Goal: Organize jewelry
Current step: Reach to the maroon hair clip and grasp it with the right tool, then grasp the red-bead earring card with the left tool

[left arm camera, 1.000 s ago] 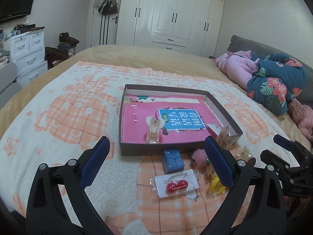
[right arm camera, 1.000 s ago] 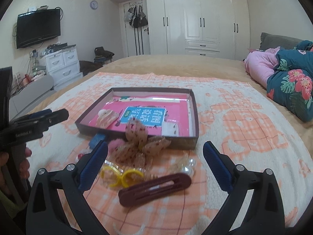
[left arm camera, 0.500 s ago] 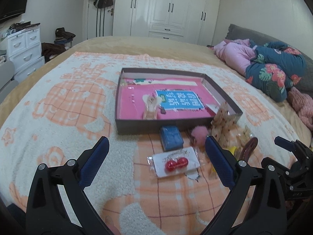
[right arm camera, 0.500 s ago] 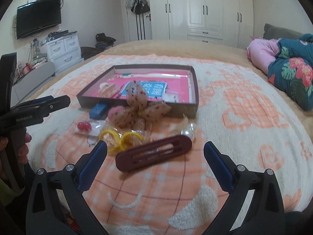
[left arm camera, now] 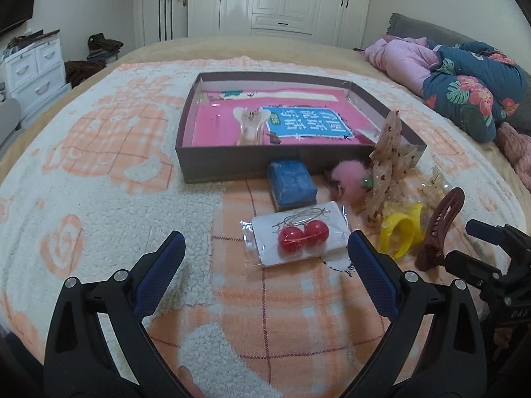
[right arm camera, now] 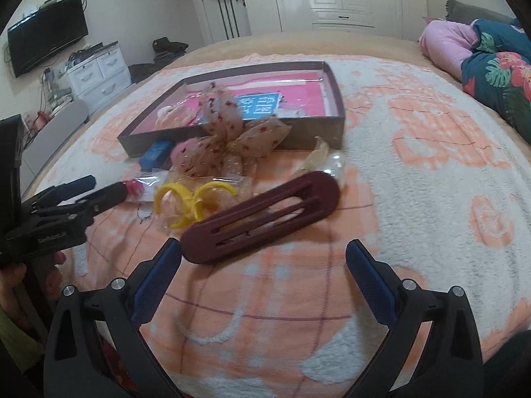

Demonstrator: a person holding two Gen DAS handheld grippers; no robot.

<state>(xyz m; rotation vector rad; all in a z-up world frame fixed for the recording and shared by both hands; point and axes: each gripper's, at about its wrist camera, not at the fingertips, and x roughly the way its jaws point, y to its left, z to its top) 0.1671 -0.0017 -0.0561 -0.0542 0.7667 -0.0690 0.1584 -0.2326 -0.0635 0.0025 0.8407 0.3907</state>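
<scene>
A shallow brown box (left arm camera: pixel 232 162) with a pink floor lies on the bed; a beige hair clip (left arm camera: pixel 250 124) lies inside. In front of it lie a blue box (left arm camera: pixel 291 184), a packet of red ball earrings (left arm camera: pixel 300 236), a pink pompom (left arm camera: pixel 348 179), a dotted bow (right arm camera: pixel 229 139), yellow rings (right arm camera: pixel 195 200) and a maroon hair clip (right arm camera: pixel 262 217). My left gripper (left arm camera: pixel 265 272) is open just before the earrings packet. My right gripper (right arm camera: pixel 262 278) is open just before the maroon clip, whose near end lies by the left fingertip.
The bed has an orange-and-white fleece blanket (left arm camera: pixel 99 165). Pink and floral bedding (left arm camera: pixel 464 79) is piled at the right. White drawers (left arm camera: pixel 33 66) and a TV (right arm camera: pixel 46 36) stand at the left, wardrobes behind. The box (right arm camera: pixel 298 129) also shows in the right wrist view.
Both grippers have moved forward and down toward the items; the earrings packet and the maroon clip now loom much closer. Both stay open.
</scene>
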